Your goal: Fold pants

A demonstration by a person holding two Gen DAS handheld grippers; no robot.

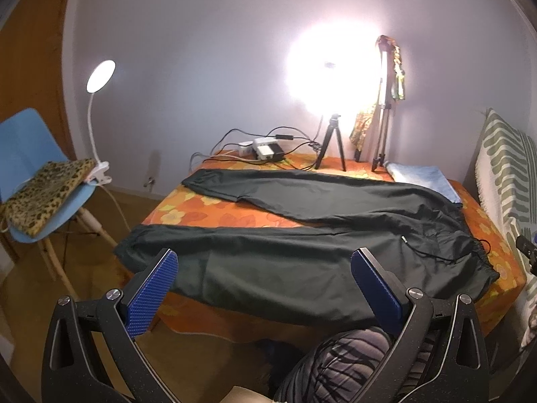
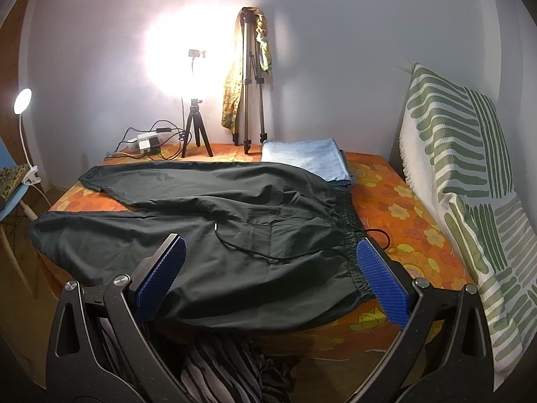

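Dark green pants (image 1: 302, 235) lie spread flat on a table with an orange flowered cloth (image 1: 208, 211), legs pointing left and apart, elastic waistband at the right (image 2: 349, 231). A drawstring (image 2: 248, 252) lies loose on the front. My left gripper (image 1: 265, 268) is open and empty, held above the near leg. My right gripper (image 2: 272, 262) is open and empty, above the waist end; its right pad (image 2: 379, 282) is by the waistband corner.
A folded blue cloth (image 2: 308, 158) lies at the back right. Two tripods (image 2: 251, 80), a bright lamp and a power strip (image 2: 147, 141) with cables stand at the back. A blue chair (image 1: 30, 174) with a clip lamp is left; a striped cushion (image 2: 470, 174) is right.
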